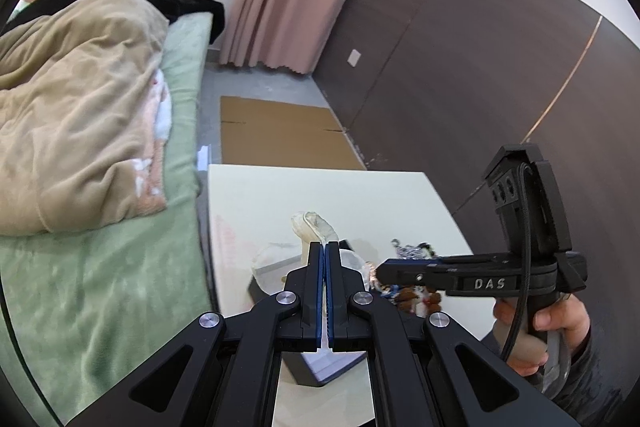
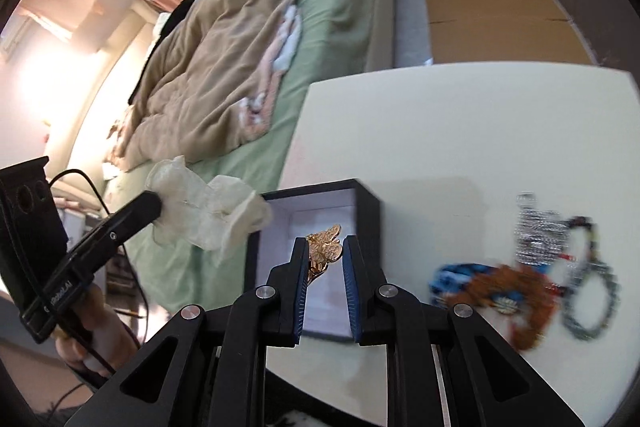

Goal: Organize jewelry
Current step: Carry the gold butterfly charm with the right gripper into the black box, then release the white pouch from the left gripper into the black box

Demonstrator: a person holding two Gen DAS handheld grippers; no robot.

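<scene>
Jewelry piece (image 2: 325, 247) in gold is hanging between the right tool's (image 2: 325, 251) narrow jaws, over the open black box (image 2: 366, 203) by the bench's (image 2: 480, 131) bed-side edge.
Left tool (image 2: 150, 205), clamping a pale cloth (image 2: 208, 211) tight, is crowding the box's left rim; the gold piece is clinging to one pad and risking a snag. Rightward, beaded strands (image 2: 532, 267) are lying near open bench.

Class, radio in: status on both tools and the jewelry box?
Left tool shut on white pouch. Right tool over open box, gold piece between its fingers. Loose jewelry waits on table.
</scene>
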